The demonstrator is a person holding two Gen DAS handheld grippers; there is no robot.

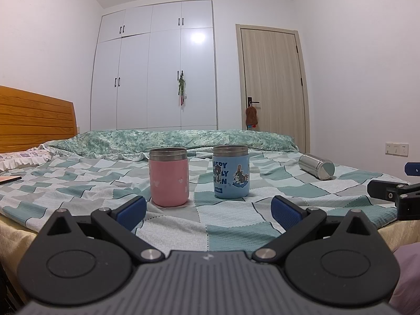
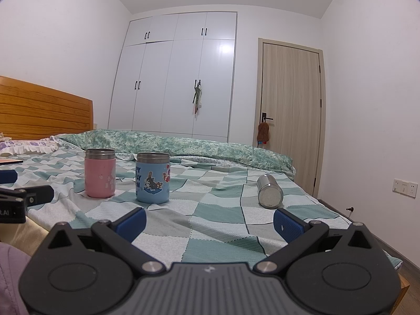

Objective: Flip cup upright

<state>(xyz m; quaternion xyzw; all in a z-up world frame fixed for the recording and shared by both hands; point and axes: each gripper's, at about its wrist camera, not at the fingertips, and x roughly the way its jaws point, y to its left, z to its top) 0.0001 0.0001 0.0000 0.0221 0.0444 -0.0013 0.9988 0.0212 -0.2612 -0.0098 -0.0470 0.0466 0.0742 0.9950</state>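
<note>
Jaws of the left gripper (image 1: 208, 211) and right gripper (image 2: 210, 221) are gaping wide, holding nothing; the steel cup (image 2: 269, 193) is lying sideways near the bed's (image 2: 223, 236) right edge.

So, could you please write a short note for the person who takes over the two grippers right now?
Left gripper: open, holding nothing, low over the near edge of the bed, facing the pink cup and blue cup.
Right gripper: open, holding nothing, also at the near edge.
Both coloured cups stand upright, side by side, apart.
The steel cup lies on its side on the checked cover, to the right of the blue cup, away from both grippers.
Done: nothing visible on the steel cup.
Left: grasp it, probably with the right gripper, which looks nearer, and stand it upright.
</note>
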